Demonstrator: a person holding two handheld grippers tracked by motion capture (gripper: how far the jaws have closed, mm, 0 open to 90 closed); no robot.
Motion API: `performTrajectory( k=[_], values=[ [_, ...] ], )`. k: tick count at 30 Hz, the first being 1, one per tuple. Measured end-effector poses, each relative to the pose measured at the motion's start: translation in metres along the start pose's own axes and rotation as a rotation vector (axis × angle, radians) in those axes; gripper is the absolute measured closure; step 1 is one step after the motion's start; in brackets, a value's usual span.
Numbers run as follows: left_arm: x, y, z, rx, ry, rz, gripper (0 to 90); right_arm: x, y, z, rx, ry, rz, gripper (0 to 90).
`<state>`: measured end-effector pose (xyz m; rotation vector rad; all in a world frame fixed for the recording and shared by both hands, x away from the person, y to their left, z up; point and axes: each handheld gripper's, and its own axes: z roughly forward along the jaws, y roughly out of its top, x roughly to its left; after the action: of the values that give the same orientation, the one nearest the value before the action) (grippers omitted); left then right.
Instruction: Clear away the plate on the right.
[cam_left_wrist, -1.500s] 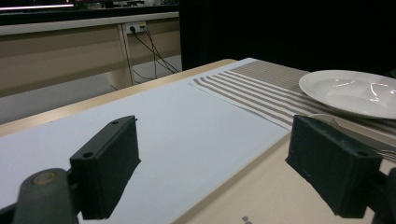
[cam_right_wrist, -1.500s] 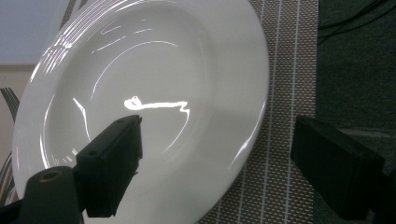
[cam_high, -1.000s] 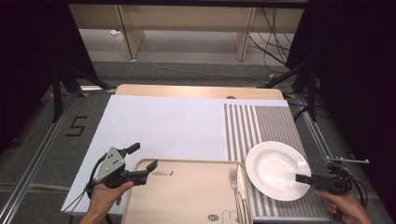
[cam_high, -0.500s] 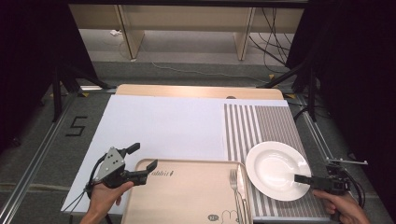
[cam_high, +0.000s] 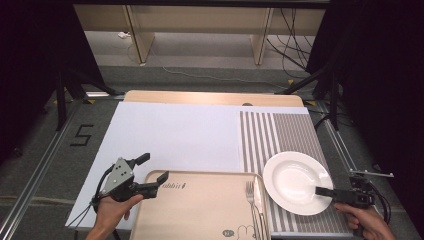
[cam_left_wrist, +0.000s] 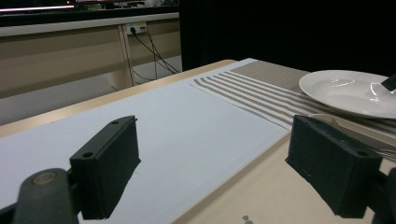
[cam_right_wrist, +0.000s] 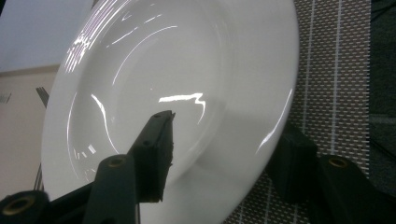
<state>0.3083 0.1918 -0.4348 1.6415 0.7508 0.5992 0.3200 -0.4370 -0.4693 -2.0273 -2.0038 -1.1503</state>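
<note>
At the left, left gripper (cam_high: 150, 175) held in a hand (cam_high: 112, 212) low over the white sheet (cam_high: 175, 132), jaws spread wide and gripping nothing, one over the sheet and the other over the near left corner of the beige tray (cam_high: 200, 210). In the left gripper view, the same two black jaws standing well apart, bare sheet and tray edge between them. On the tray's right side, a fork (cam_high: 251, 197) lying lengthwise, just beside the plate (cam_high: 295, 180). Further right, white plate resting on the striped placemat (cam_high: 275, 132), near its front edge. At the far right, right gripper (cam_high: 326, 194) reaching in across the plate's near right rim, jaws half open and just now closing; in the right gripper view, one jaw above the plate's (cam_right_wrist: 187, 84) inner surface, the other below the rim on the mat (cam_right_wrist: 336, 70), rim between them, contact of the pads not clear.
</note>
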Motion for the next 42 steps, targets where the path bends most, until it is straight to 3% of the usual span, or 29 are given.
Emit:
performTrajectory(
  k=[2,5,6,7,9,11,12,14,17,20,22,24,27,29,31,32,42],
  values=[
    [0.0,0.0,0.0,0.0,-0.001,0.002,15.9,-0.003,0.0,0.0,0.0,0.015,-0.033,47.6],
    [0.0,0.0,0.0,0.0,-0.001,0.003,15.9,-0.001,0.0,0.001,0.011,0.023,0.014,48.5],
    [0.0,0.0,0.0,0.001,-0.001,0.003,15.9,-0.003,0.0,0.001,-0.001,0.006,-0.01,48.5],
    [0.0,0.0,0.0,0.001,-0.002,0.003,15.9,-0.004,0.0,0.001,0.019,0.02,-0.013,49.0],
    [0.0,0.0,0.0,0.001,-0.002,0.002,15.9,-0.003,0.0,0.001,0.007,0.039,0.023,49.8],
    [0.0,0.0,0.0,0.002,-0.002,0.003,15.9,-0.007,-0.001,0.001,0.011,0.031,-0.002,51.9],
    [0.0,0.0,0.0,0.003,-0.002,0.003,15.9,-0.005,-0.001,0.001,0.003,0.048,0.031,52.3],
    [0.0,0.0,0.0,0.002,-0.002,0.002,15.9,-0.009,-0.001,0.002,-0.007,0.039,-0.001,53.3],
    [0.0,0.0,0.0,0.003,-0.002,0.003,15.9,-0.007,-0.001,0.002,-0.007,0.066,0.063,54.8],
    [0.0,0.0,0.0,0.003,-0.002,0.003,15.9,-0.012,-0.002,0.003,-0.012,0.077,0.04,55.2],
    [0.0,0.0,0.0,0.004,-0.002,0.004,15.9,-0.01,-0.001,0.002,0.003,0.089,0.09,55.5],
    [0.0,0.0,0.0,0.003,-0.002,0.003,15.9,-0.011,-0.001,0.003,-0.005,0.112,0.107,55.8],
    [0.0,0.0,0.001,0.003,-0.002,0.004,15.9,-0.012,-0.001,0.002,0.004,0.115,0.111,56.3],
    [0.0,0.0,0.001,0.003,-0.002,0.004,16.0,-0.013,-0.002,0.003,0.009,0.105,0.09,56.4],
    [0.0,0.0,0.001,0.003,-0.002,0.004,16.0,-0.012,-0.001,0.003,0.009,0.122,0.134,57.5],
    [0.0,0.0,0.001,0.002,-0.002,0.004,16.0,-0.015,-0.001,0.003,0.012,0.122,0.112,57.8],
    [-0.001,0.0,0.001,0.001,-0.002,0.004,16.0,-0.014,0.0,0.005,0.007,0.143,0.154,60.0]
  ],
)
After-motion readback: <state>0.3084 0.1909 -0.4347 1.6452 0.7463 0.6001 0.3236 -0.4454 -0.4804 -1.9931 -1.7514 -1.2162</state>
